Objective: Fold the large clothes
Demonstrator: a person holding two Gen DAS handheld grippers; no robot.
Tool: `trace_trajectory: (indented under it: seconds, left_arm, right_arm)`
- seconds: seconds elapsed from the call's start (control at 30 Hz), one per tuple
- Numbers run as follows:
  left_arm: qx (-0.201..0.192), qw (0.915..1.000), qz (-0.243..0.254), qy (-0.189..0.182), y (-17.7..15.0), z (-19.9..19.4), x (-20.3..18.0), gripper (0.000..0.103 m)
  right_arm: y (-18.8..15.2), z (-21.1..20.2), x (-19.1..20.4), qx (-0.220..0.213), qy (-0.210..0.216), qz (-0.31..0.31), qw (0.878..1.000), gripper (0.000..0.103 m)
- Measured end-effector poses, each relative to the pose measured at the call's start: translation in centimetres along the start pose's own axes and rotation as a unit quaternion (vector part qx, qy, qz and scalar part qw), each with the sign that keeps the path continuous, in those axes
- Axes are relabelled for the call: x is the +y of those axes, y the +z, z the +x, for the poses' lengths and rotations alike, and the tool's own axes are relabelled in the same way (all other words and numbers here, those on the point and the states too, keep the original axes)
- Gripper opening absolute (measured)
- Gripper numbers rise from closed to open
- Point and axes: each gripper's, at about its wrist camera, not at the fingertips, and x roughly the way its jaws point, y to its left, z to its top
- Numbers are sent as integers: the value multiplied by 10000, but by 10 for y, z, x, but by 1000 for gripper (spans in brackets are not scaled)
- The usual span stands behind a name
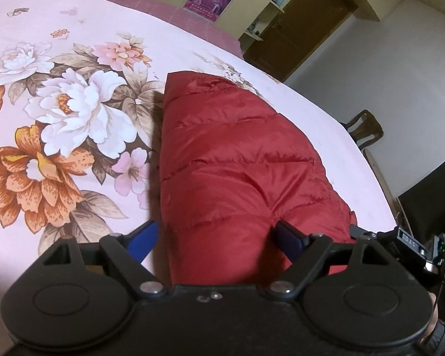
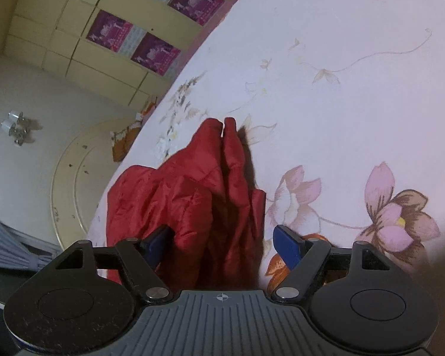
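Note:
A red quilted puffer jacket [image 1: 237, 154] lies folded into a long bundle on the floral bed sheet [image 1: 74, 44], near the bed's right edge. My left gripper [image 1: 216, 228] stands open, straddling the near end of the bundle. Its left finger is beside the jacket's edge and its right finger rests against the fabric. In the right wrist view the jacket [image 2: 192, 184] shows as crumpled folds with two narrow ends pointing away. My right gripper [image 2: 222, 230] is open over its near part, with cloth lying between the blue fingers [image 2: 287, 246] and not pinched.
The pale pink sheet [image 2: 341, 59] spreads wide around the jacket. A yellow wardrobe with purple posters [image 2: 127, 35] stands beyond the bed. A brown chair [image 1: 365, 127] and a dark screen [image 1: 430, 195] stand off the bed's right side. A black device with a green light [image 1: 415, 246] sits beside my left gripper.

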Motion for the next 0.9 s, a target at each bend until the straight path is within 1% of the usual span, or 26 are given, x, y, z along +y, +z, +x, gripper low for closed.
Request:
trace_trajectory:
  seconds: [0.1,0.13,0.17,0.2,0.23,0.3,0.37,0.4,0.43,0.53,0.6,0.63,0.67,0.7,0.73,0.8,0.83,0.9]
  left_arm:
    - [-19,10000,-30,3,4,4,0,85]
    - [-19,10000,-64,-11,5,7,1,85]
    - [-14,9999,-138,-42,6,9,3,83]
    - [-2,9998,-203,-70,7,11,4,82]
    - [16,9996,-249,-97,7,13,4,81]
    - [22,9997,-251,-53,7,15,2,81]
    - [8,9997,-261,-34,6,15,1,81]
    - [3,9996,-268,-28,5,14,1,81]
    - [6,9995,-301,-24,4,14,2,82]
    - [104,9983,-552,-130,2,21,7,82]
    - [99,9977,-633,-199,2,25,8,78]
    - [72,9979,-617,-208,2,26,7,76]
    - [29,9981,-573,-226,2,26,4,71]
    - [-34,9982,-541,-250,3,24,1,65]
    - [-116,9984,-479,-272,3,20,-5,63]
    - [-215,9992,-275,-212,3,12,-14,61]
    - [-195,9996,-173,-94,3,12,-18,61]
    - [16,9997,-99,204,3,22,-19,61]
  right_arm:
    - [2,7,5,-89,-20,-100,9999,75]
    - [3,10,4,-129,32,-39,9999,72]
    - [4,13,0,-127,107,68,9998,64]
    - [6,17,-5,-64,189,218,9996,50]
    - [7,20,-9,-6,273,341,9990,44]
    - [8,20,-8,57,275,269,9992,42]
    - [8,14,-3,116,184,-22,9998,43]
    - [7,12,-3,137,154,-89,9997,45]
    - [7,10,-4,144,155,-105,9997,51]
    - [8,15,-3,217,200,-205,9994,51]
    - [8,24,4,278,212,-315,9989,50]
    - [8,29,7,312,212,-407,9985,44]
    - [7,32,10,362,219,-478,9980,38]
    - [6,35,11,387,221,-521,9976,31]
    - [5,36,14,390,200,-590,9973,24]
    - [4,26,24,290,200,-852,9957,21]
    - [3,23,26,255,222,-927,9951,21]
    - [1,25,23,305,157,-939,9950,20]
